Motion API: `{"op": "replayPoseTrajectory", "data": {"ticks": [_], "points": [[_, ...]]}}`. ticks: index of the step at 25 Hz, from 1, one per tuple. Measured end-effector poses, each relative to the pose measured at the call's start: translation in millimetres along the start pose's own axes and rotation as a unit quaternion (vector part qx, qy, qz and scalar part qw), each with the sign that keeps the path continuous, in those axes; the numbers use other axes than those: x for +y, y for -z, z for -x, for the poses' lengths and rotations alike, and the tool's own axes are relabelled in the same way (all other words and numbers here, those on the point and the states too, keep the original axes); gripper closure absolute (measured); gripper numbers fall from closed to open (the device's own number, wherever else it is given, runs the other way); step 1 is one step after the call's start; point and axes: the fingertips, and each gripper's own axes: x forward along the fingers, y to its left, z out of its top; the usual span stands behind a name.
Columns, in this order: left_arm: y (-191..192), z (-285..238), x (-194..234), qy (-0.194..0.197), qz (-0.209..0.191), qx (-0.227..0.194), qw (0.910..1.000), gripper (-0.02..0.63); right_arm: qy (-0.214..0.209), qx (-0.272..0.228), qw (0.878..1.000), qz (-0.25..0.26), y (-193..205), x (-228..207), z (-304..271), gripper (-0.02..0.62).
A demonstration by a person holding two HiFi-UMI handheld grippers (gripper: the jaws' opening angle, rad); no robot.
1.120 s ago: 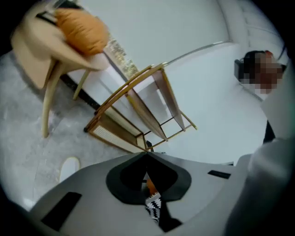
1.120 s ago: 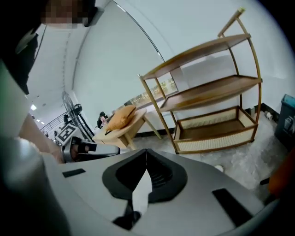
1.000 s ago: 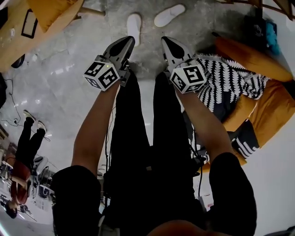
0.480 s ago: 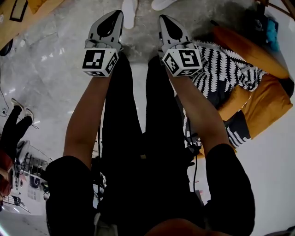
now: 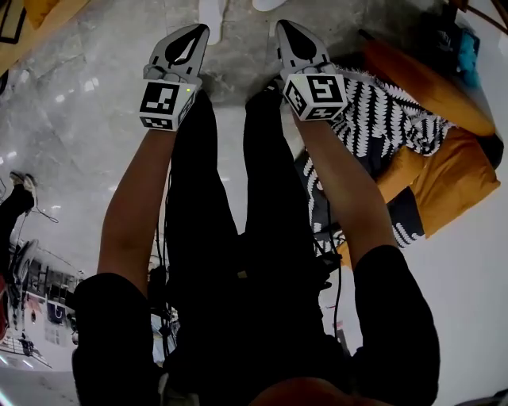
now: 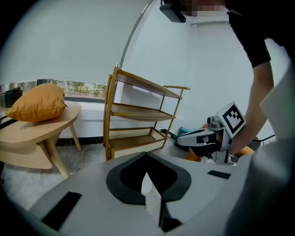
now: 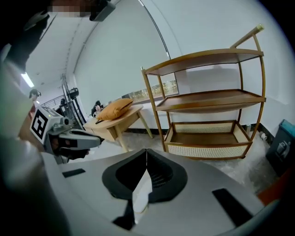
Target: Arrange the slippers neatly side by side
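Note:
Two white slippers lie on the grey floor at the top edge of the head view. One slipper (image 5: pixel 211 12) points away from me; only the heel end of the other slipper (image 5: pixel 267 3) shows, and most of both is cut off. My left gripper (image 5: pixel 198 31) is held in the air just short of the first slipper, shut with nothing in it. My right gripper (image 5: pixel 283 26) hangs beside it, also shut and empty. In both gripper views the jaws meet at the tips, on the left gripper (image 6: pixel 146 156) and the right gripper (image 7: pixel 146 152). Neither gripper view shows a slipper.
A wooden shelf rack (image 6: pixel 138 115) (image 7: pixel 209 103) stands against the white wall ahead. A low wooden table (image 6: pixel 39 126) carries an orange cushion. A black-and-white patterned blanket (image 5: pixel 389 119) and orange cushions (image 5: pixel 448 178) lie to my right. My legs in black trousers (image 5: pixel 230 198) fill the middle.
The slippers have slid up to the top edge of the head view and are largely cut off. Both grippers sit higher in the frame, and the left one has turned straighter.

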Motion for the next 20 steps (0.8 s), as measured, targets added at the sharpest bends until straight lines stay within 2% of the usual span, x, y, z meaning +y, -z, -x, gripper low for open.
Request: {"op": "replayPoseTrajectory", "data": {"ticks": [5, 11, 17, 20], "points": [[18.2, -15.8, 9.2, 0.001, -0.002, 0.011, 0.9999, 0.591, 0.012, 0.02, 0.999, 0.034, 24.1, -33.9, -19.0, 0.565], [50.9, -47.3, 28.2, 0.006, -0.004, 0.016, 0.9998, 0.591, 0.032, 0.071, 0.996, 0.033, 62.9, -84.5, -50.1, 0.563], [87.0, -76.1, 47.8, 0.014, -0.008, 0.017, 0.9997, 0.591, -0.002, 0.134, 0.986, 0.096, 108.7, -121.1, -97.6, 0.556], [109.3, -88.4, 59.7, 0.017, -0.011, 0.021, 0.9996, 0.591, -0.011, 0.164, 0.979, 0.121, 134.7, -147.3, -123.7, 0.505]]}}
